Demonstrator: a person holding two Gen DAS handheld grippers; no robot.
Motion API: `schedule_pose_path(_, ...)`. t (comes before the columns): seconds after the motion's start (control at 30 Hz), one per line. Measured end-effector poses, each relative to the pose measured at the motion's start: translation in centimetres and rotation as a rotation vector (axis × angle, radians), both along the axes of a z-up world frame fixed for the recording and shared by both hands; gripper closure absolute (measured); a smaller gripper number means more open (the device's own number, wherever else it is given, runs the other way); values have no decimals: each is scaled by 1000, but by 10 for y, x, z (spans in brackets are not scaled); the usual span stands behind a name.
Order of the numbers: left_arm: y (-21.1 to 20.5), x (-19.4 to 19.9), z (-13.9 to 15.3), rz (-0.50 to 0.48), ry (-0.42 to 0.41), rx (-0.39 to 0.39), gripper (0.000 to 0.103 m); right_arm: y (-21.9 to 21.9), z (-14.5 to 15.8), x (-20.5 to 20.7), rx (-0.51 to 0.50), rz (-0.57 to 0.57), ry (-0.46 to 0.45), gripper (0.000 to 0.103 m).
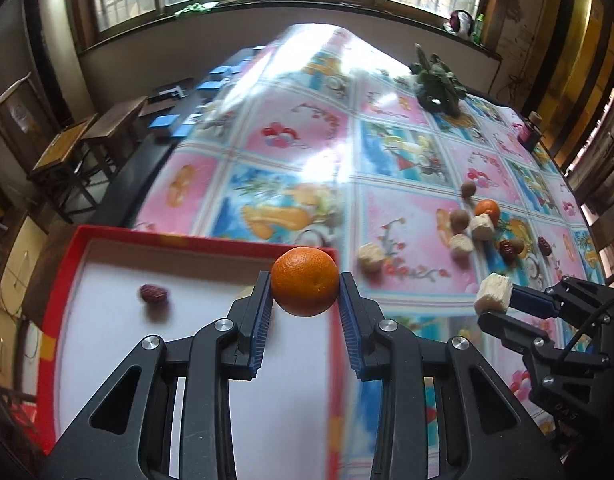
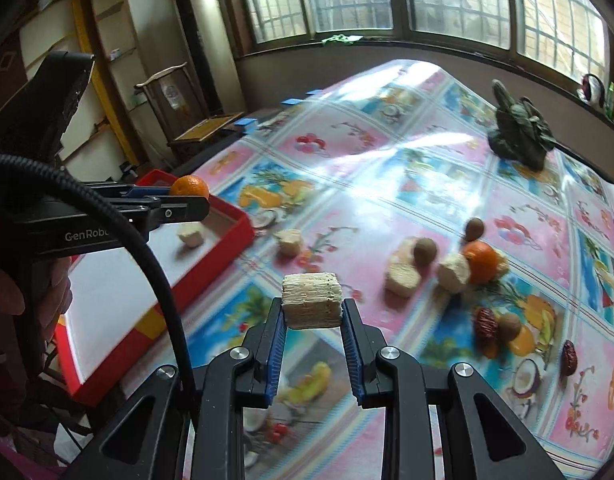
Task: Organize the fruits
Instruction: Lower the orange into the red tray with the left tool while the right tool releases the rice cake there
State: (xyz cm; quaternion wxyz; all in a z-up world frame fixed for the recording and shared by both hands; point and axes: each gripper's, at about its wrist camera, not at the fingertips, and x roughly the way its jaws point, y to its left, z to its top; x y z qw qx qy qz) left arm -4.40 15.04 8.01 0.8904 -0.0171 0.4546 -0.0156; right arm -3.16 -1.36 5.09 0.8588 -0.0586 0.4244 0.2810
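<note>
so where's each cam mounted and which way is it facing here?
Left wrist: on the left gripper, facing forward along its fingers, over the red tray toward the windows; it clamps an orange; the right gripper shows at right.
Right wrist: on the right gripper, facing across the tablecloth; it clamps a pale layered block; the left gripper and a hand show at left.
Shared: tray, both held items, loose fruit, dark leafy plant.
</note>
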Motion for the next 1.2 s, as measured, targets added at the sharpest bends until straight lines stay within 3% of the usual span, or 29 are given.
schedule_pose_path(0.3,54,-24,-18,92,35,7,71,67,9,-13,30,129,6,77)
schedule_pose_path(0.67,81,-21,-46,155,71,22,71,143,-11,-1,-16,235,73,77)
schedule_pose_path(1.2,89,-20,-53,216,64,62,69,173,-46,16,-86,219,116,76)
